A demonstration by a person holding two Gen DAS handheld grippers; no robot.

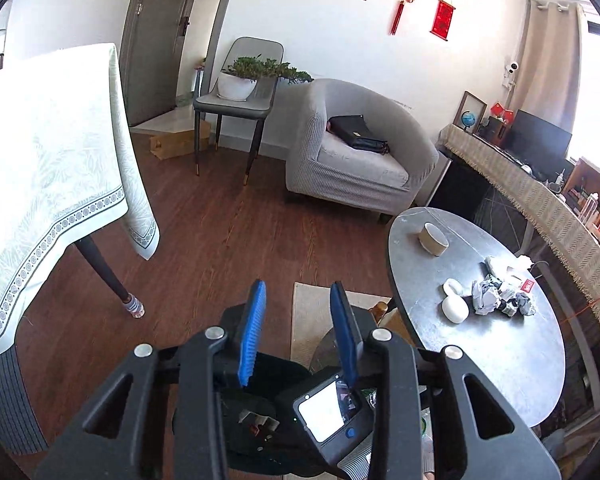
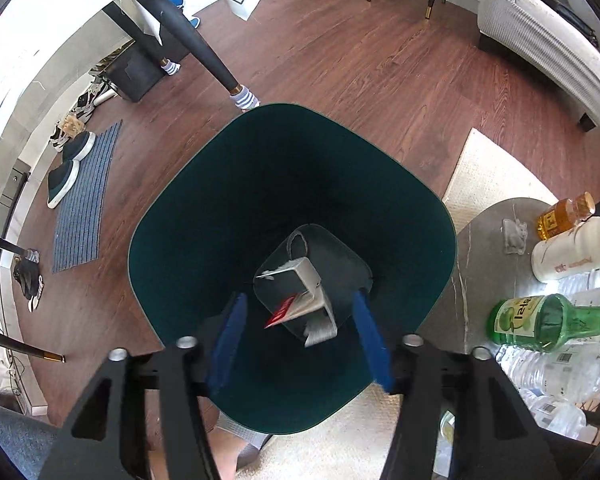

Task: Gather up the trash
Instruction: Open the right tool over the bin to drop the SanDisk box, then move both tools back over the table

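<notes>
A dark green trash bin (image 2: 220,208) stands on the floor below my right gripper (image 2: 300,300), which is open and empty over its mouth. A white carton with a red label (image 2: 300,300) lies at the bin's bottom. My left gripper (image 1: 298,292) is open and empty above the floor, left of the round grey table (image 1: 500,344). Crumpled paper trash (image 1: 500,292) and white lumps (image 1: 454,304) lie on that table. The bin shows dark below my left gripper in the left wrist view (image 1: 260,400).
A cardboard tape roll (image 1: 433,238) sits on the round table. A lower shelf (image 2: 488,240) holds bottles (image 2: 552,320) at right. A grey armchair (image 1: 356,152), a chair with a plant (image 1: 236,100), a cloth-covered table (image 1: 48,168) and a rug (image 2: 488,172) surround the floor.
</notes>
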